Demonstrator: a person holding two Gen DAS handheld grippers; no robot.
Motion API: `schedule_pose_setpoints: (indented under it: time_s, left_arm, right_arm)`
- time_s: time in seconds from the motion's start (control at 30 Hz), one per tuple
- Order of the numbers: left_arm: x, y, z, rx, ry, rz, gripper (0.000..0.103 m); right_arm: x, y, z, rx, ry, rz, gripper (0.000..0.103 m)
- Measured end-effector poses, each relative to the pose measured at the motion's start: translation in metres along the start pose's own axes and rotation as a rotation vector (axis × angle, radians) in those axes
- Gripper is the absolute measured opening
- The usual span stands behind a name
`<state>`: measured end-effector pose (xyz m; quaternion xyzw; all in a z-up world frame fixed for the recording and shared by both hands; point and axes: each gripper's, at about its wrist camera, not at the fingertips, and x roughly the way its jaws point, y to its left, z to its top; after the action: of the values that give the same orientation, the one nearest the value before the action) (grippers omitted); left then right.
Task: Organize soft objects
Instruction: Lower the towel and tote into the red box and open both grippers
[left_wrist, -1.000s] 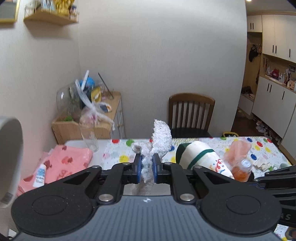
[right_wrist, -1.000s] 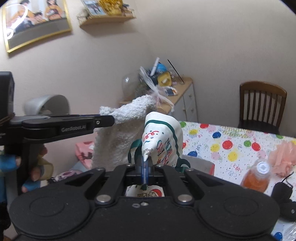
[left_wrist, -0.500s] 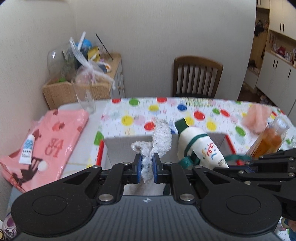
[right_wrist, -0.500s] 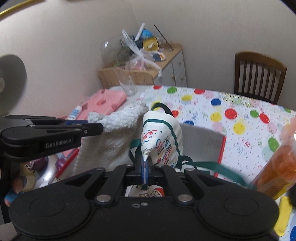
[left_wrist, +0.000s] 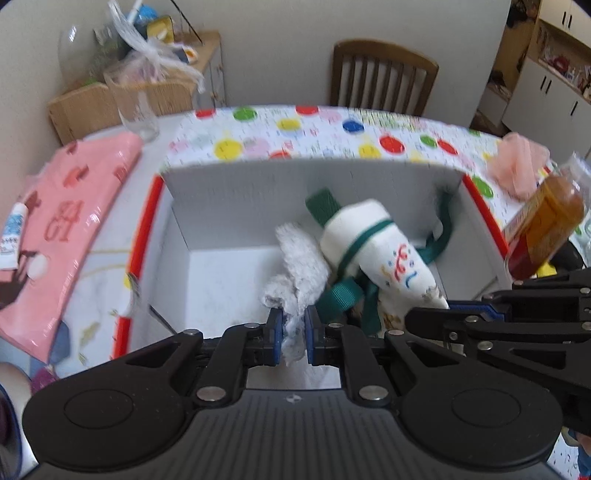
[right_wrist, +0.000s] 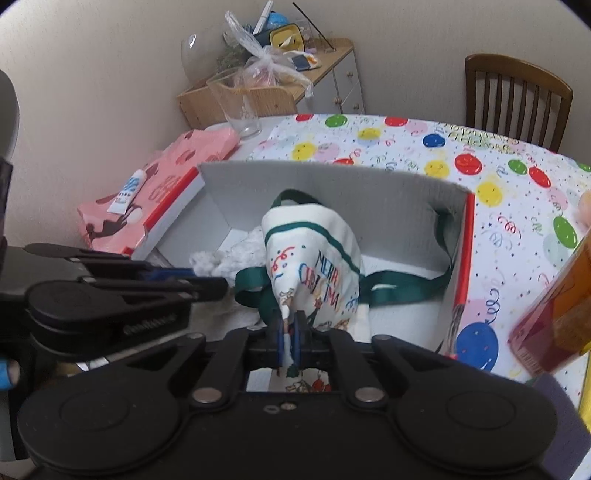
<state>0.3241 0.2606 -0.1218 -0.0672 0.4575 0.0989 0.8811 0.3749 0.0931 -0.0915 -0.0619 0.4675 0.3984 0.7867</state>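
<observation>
A white cardboard box (left_wrist: 258, 184) with red edges stands open on the dotted tablecloth. My left gripper (left_wrist: 294, 334) is shut on a fluffy white cloth (left_wrist: 299, 266), which hangs down inside the box. Beside it on the right, my right gripper (right_wrist: 290, 332) pinches a corner of a white Christmas-print cloth bag (right_wrist: 314, 251) with green straps. Its jaws are opening, with the fabric still between the pads. The bag (left_wrist: 376, 240) sits low in the box, leaning on the fluffy cloth (right_wrist: 236, 254). The left gripper (right_wrist: 210, 280) reaches in from the left.
A pink package (left_wrist: 66, 206) with a small tube (left_wrist: 11, 236) on it lies left of the box. A drinking glass (left_wrist: 136, 107) stands behind it. An orange bottle (left_wrist: 543, 229) and a pink puff (left_wrist: 517, 166) are at the right. A wooden chair (left_wrist: 380, 77) stands beyond the table.
Both grippers have come down and tipped forward, carrying the fluffy cloth and the Christmas bag from above the table into the open box.
</observation>
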Motion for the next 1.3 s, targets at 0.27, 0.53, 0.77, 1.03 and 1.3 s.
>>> schedule_pose_setpoints:
  time_s: [0.27,0.53,0.77,1.03,1.3]
  left_arm:
    - [0.018,-0.001,-0.013,-0.015,0.083,-0.035,0.012]
    - [0.020,0.002,-0.018,-0.038,0.106,-0.059,0.013]
    - [0.007,0.001,-0.020,-0.018,0.076,-0.047,0.013]
    - [-0.014,-0.003,-0.023,-0.002,0.028,-0.072,0.068]
    - [-0.049,-0.018,-0.029,0.052,-0.071,-0.063,0.080]
  right_arm:
    - [0.004,-0.005,-0.002,0.041,0.039,-0.003,0.019]
    - [-0.007,-0.003,-0.008,0.032,0.031,-0.026,0.029]
    - [-0.031,-0.004,-0.014,0.047,-0.019,-0.044,0.036]
    - [-0.063,-0.006,-0.022,0.049,-0.094,-0.073,0.050]
    - [-0.110,-0.010,-0.040,0.055,-0.181,-0.089,0.063]
